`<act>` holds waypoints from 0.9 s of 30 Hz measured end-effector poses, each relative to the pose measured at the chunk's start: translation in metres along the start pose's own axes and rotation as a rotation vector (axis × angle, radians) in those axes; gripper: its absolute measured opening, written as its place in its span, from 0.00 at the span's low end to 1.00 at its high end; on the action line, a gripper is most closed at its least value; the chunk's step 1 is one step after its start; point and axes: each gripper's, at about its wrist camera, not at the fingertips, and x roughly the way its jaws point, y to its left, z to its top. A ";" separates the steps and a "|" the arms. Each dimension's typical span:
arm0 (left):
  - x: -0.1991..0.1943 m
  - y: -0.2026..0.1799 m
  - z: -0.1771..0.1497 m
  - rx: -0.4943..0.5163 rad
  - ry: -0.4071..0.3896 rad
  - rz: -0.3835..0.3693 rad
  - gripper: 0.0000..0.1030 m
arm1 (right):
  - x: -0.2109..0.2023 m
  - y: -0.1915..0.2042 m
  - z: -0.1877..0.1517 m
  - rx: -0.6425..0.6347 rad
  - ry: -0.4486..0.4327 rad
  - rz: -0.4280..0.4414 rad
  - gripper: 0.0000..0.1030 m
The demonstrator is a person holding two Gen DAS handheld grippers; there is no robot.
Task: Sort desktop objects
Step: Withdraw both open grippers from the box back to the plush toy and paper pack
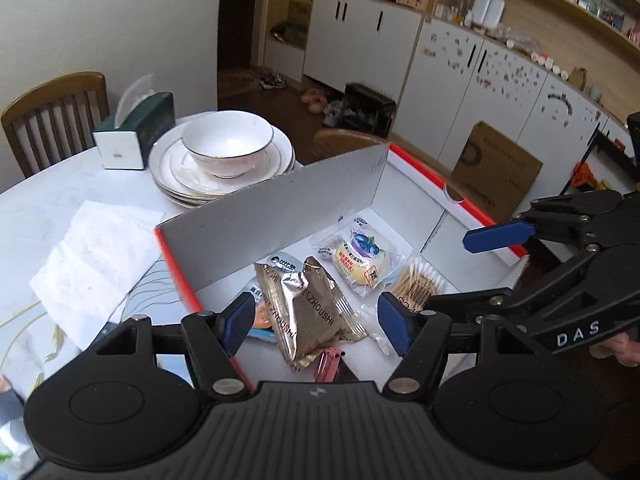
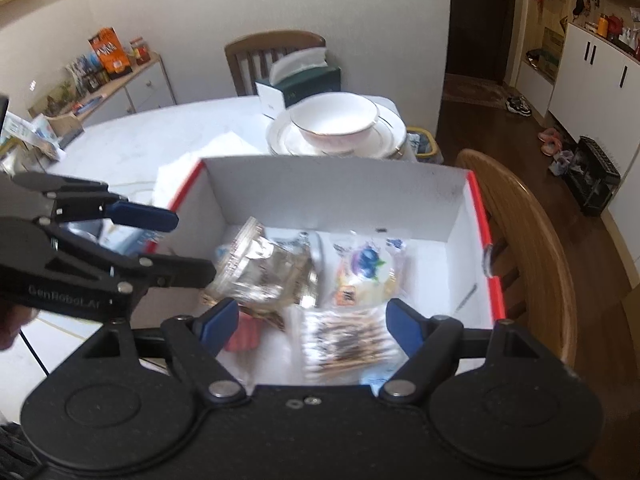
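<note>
Blue-padded jaws of the left gripper (image 1: 316,322) are standing apart and holding nothing above a white box (image 1: 280,208) with a red rim. Just ahead of its tips are lying gold foil packets (image 1: 308,308); beyond them a blueberry snack bag (image 1: 360,258) and a cotton swab pack (image 1: 418,284) are resting on the box floor. Farther ahead and left, a bowl (image 1: 228,146) is sitting on stacked plates.

Seen from the right wrist, the right gripper (image 2: 310,326) is hovering wide open and empty over the box (image 2: 336,196), the swab pack (image 2: 344,344) directly beneath, the left gripper (image 2: 192,244) reaching in from its left.
</note>
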 end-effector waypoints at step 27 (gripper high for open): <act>-0.121 0.158 -0.103 -0.116 -0.043 0.093 0.73 | 0.029 0.189 0.030 -0.016 -0.021 0.062 0.78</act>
